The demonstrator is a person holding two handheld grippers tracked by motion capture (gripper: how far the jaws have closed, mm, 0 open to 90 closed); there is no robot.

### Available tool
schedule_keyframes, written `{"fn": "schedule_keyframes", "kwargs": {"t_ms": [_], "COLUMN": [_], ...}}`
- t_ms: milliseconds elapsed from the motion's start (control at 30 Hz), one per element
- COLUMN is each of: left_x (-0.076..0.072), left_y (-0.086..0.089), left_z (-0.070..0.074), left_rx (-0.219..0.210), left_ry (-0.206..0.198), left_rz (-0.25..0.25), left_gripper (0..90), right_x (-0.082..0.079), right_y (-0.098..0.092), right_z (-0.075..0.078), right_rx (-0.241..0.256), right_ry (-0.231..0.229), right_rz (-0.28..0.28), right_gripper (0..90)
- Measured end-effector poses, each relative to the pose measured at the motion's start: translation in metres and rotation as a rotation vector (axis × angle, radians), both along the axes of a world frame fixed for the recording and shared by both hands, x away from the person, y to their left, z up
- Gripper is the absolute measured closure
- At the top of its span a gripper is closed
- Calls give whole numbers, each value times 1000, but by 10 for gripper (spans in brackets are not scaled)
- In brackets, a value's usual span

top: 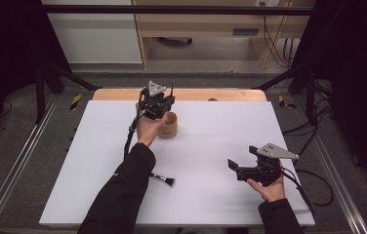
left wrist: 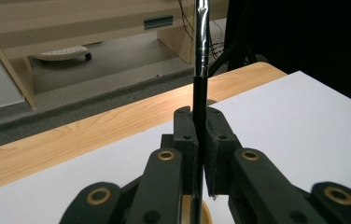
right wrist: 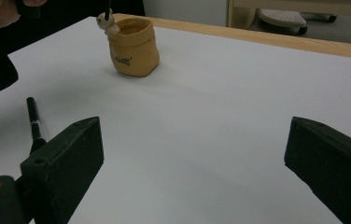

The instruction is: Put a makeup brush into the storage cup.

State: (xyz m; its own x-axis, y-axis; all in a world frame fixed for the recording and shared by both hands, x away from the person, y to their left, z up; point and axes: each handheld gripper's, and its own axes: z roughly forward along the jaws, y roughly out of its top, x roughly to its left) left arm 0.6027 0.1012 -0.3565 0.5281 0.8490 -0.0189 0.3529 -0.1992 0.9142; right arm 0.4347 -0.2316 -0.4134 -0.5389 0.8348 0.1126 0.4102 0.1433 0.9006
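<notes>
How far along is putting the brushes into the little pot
Nothing looks finished yet. In hand: the left gripper is shut on a thin black brush, held upright above the yellow pot, its tip about at the rim. Left: lowering and releasing it, then the second brush, which lies flat on the white mat. The right gripper is open and holds nothing.

Left gripper (top: 156, 108) & right gripper (top: 242, 168): black bodies, each w/ grey three-cornered top plate and trailing black cable. Brass-ringed pivots on left's jaw links. Person's forearms: black sleeves (top: 123, 195).
</notes>
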Motion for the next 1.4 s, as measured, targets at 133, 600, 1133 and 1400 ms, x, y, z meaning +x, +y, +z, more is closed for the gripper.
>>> {"fn": "schedule_keyframes", "kwargs": {"t_ms": [133, 600, 1133, 1400], "left_x": [5, 20, 20, 17], "left_y": [-2, -4, -1, 1], "left_z": [-4, -19, -34, -42], "left_rx": [16, 28, 47, 53], "left_ry": [5, 15, 30, 35], "left_rz": [8, 19, 7, -3], "left_gripper": [845, 845, 845, 844], "right_x": [0, 1, 0, 0], "right_y": [0, 1, 2, 2], "right_z": [0, -1, -1, -1], "right_rx": [-3, -5, -3, -4], "right_ry": [-3, 0, 2, 3], "right_rz": [5, 9, 11, 9], "right_gripper": [52, 55, 56, 57]}}
